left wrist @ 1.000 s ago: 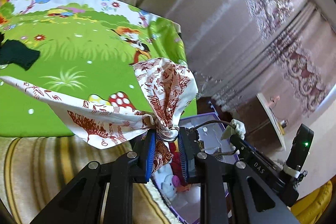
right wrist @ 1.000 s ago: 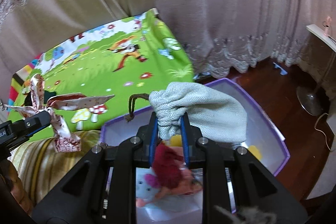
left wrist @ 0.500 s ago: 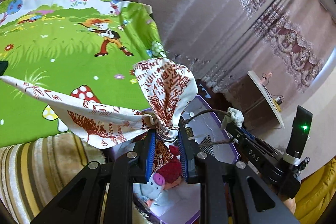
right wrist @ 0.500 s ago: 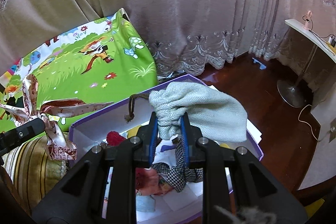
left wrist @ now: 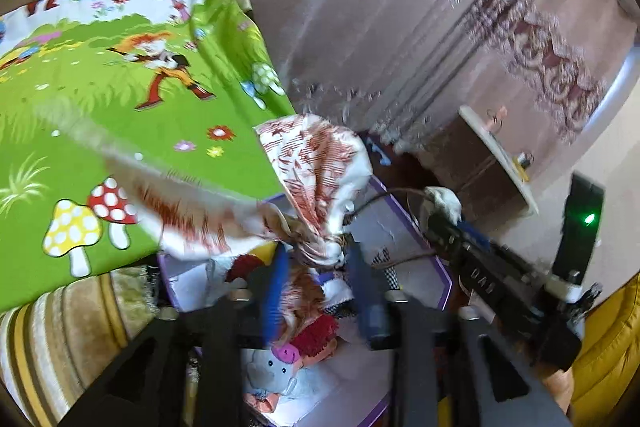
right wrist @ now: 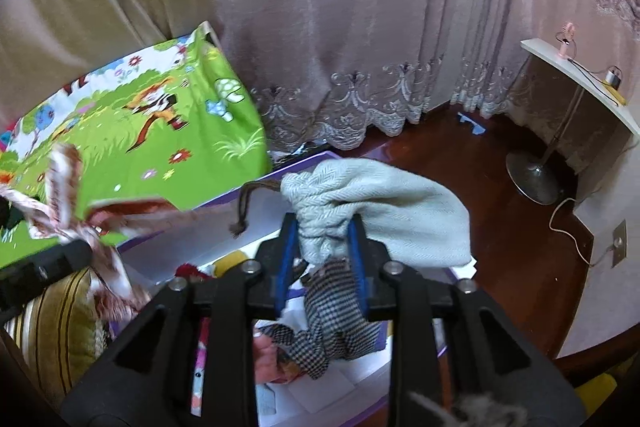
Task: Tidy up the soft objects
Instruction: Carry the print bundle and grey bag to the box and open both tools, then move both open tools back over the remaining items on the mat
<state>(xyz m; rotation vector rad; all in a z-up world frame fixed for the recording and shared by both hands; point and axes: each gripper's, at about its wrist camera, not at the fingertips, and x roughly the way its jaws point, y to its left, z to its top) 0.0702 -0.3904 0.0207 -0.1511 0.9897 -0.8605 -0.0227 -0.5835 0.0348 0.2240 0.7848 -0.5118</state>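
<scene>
left wrist: left gripper (left wrist: 320, 291) opening, blue pads parted, scarf (left wrist: 316, 183) knot loose between them above the box (left wrist: 444, 279); green mat (left wrist: 120, 115) edge at left | right wrist: right gripper (right wrist: 324, 259) opening, pouch (right wrist: 380, 211) neck between pads, over the box (right wrist: 460, 271); bare floor (right wrist: 460, 163) to the right

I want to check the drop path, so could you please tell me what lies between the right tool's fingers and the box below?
In the right wrist view, the grey drawstring pouch sits between the opening fingers; beneath, a checked cloth lies in the purple box.
</scene>
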